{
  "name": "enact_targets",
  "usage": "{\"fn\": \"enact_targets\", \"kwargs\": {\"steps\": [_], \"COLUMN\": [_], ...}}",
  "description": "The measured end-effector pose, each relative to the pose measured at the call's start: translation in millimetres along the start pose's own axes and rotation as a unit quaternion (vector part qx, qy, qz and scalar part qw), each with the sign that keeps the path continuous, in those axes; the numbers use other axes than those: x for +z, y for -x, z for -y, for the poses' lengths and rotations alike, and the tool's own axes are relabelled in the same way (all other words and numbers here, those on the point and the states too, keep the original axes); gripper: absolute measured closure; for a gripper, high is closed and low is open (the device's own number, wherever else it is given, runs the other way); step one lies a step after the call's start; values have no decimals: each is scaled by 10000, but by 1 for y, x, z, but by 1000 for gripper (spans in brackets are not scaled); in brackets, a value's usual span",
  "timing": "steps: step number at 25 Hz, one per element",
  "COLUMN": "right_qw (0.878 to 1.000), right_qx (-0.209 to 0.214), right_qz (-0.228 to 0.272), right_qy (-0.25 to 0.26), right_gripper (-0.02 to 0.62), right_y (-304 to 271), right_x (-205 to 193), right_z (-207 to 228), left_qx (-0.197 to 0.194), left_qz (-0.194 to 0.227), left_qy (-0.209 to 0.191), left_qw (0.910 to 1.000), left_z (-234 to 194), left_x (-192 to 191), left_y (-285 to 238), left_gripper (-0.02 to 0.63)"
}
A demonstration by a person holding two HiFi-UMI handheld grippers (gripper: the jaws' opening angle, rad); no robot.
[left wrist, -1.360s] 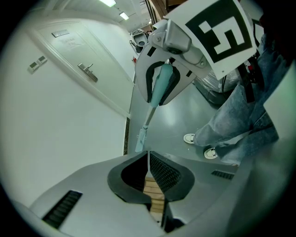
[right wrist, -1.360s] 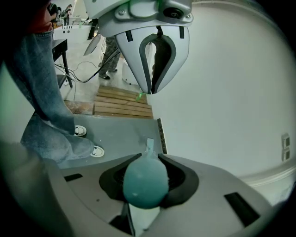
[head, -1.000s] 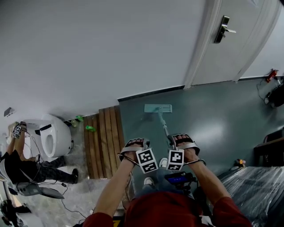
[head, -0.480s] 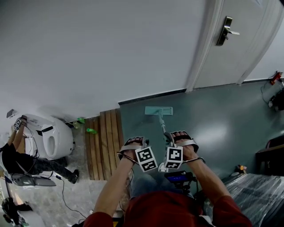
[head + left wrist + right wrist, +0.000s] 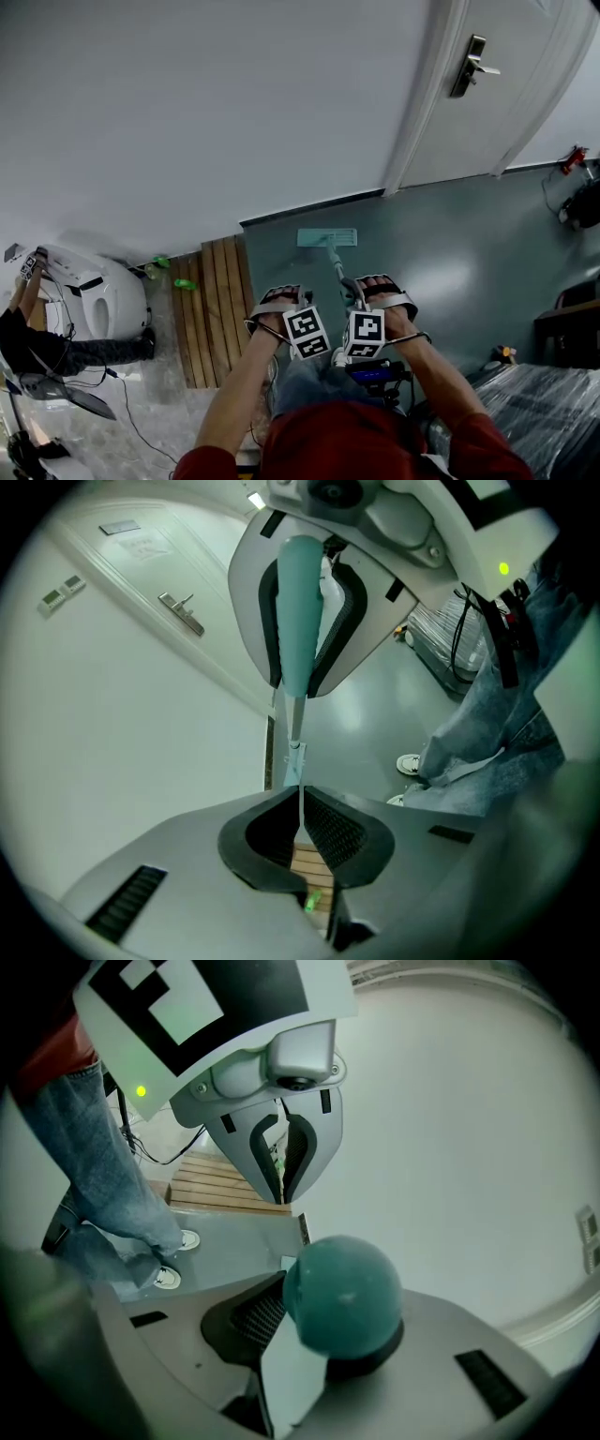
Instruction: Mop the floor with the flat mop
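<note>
The flat mop's pale teal head (image 5: 327, 237) lies flat on the grey-green floor (image 5: 450, 253), close to the dark skirting of the white wall. Its pole (image 5: 337, 265) slants back to my hands. My right gripper (image 5: 372, 298) (image 5: 319, 1326) is shut on the teal grip (image 5: 342, 1293) at the top of the pole; the left gripper view shows that grip (image 5: 300, 611) clamped between the right jaws. My left gripper (image 5: 287, 306) (image 5: 300, 822) sits just left of the pole, its jaws shut to a thin slit with nothing in them.
A white door (image 5: 497, 94) with a lever handle (image 5: 466, 64) stands at the upper right. Wooden slats (image 5: 211, 300), two green items (image 5: 185, 283) and a white appliance (image 5: 94, 300) lie left, with a crouching person (image 5: 28, 342). Plastic-wrapped furniture (image 5: 544, 403) is lower right.
The mop head sits a little further left in the view, still near the skirting. Both grips look the same. The person at the left has slid toward the frame's edge.
</note>
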State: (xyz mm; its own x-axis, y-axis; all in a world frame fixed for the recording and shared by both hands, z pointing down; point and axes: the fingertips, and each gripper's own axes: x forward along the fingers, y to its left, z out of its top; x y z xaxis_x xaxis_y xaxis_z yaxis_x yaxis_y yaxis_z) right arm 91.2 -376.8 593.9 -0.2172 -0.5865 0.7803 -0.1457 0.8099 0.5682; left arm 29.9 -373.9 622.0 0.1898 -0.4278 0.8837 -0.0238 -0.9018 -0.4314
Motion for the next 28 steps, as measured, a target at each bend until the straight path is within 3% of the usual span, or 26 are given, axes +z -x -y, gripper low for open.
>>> {"fn": "enact_targets", "kwargs": {"steps": [15, 28], "right_qw": [9999, 9998], "right_qx": [13, 154], "right_qz": [88, 157], "right_qy": [51, -14], "right_gripper": [472, 476], "right_y": [-1, 13], "right_x": [-9, -30], "right_z": [21, -8], "left_qx": [46, -47], "left_qz": [-96, -245], "left_qy": [99, 152], "left_qw": [9999, 9996], "left_z": [-14, 21], "left_x": [8, 28], "left_y": [-4, 6], "left_gripper": [578, 578]}}
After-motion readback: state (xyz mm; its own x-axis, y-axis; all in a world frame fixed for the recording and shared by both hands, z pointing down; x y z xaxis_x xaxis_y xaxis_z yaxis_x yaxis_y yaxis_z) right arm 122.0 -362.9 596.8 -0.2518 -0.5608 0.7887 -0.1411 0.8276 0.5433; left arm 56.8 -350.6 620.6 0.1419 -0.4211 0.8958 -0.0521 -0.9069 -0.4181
